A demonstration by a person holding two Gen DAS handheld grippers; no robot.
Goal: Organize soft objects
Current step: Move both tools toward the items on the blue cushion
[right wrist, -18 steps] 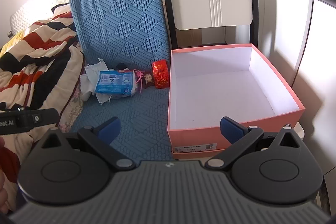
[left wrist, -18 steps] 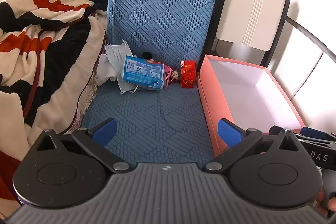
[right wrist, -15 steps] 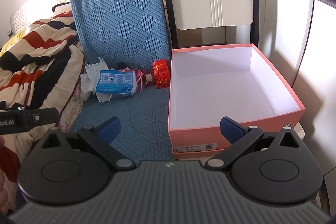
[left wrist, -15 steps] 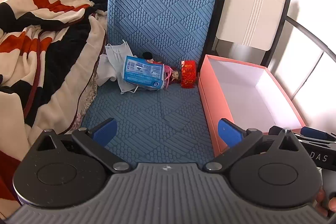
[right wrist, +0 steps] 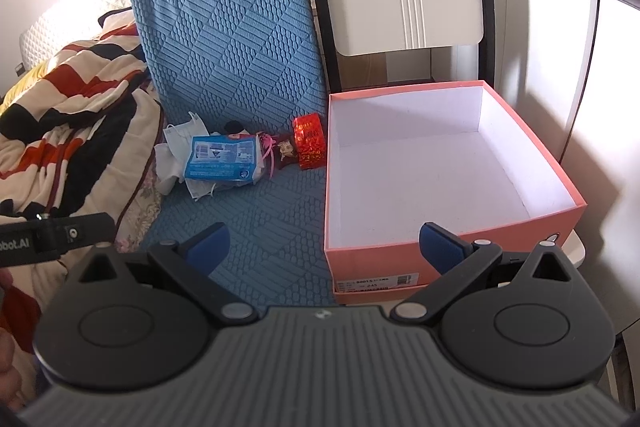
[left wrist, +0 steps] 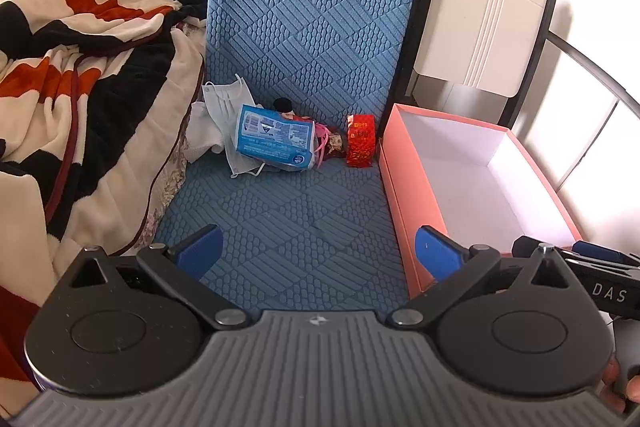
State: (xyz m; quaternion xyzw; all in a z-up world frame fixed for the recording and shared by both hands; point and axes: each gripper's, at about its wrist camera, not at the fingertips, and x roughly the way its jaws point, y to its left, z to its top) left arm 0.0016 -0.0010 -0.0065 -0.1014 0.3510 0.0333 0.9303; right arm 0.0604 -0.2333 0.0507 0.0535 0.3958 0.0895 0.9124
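Both hand-held grippers, left [left wrist: 316, 251] and right [right wrist: 326, 247], hang released, nothing between the pads. Ahead of the left one sits the pile: blue tissue pack [left wrist: 274, 139], face mask [left wrist: 224, 103], red packet [left wrist: 361, 141]. I'd pinch the pack's long sides. Empty pink box [right wrist: 452, 233] sits just right; blue mat [left wrist: 288, 219] between is bare.

Blue quilted seat mat [left wrist: 288, 227] is bare in front of the small pile at its back edge, blue tissue pack [left wrist: 274, 138] and red foil packet [left wrist: 361, 141], hemmed left by striped blanket [left wrist: 80, 75], right by open pink cardboard box [right wrist: 452, 255].
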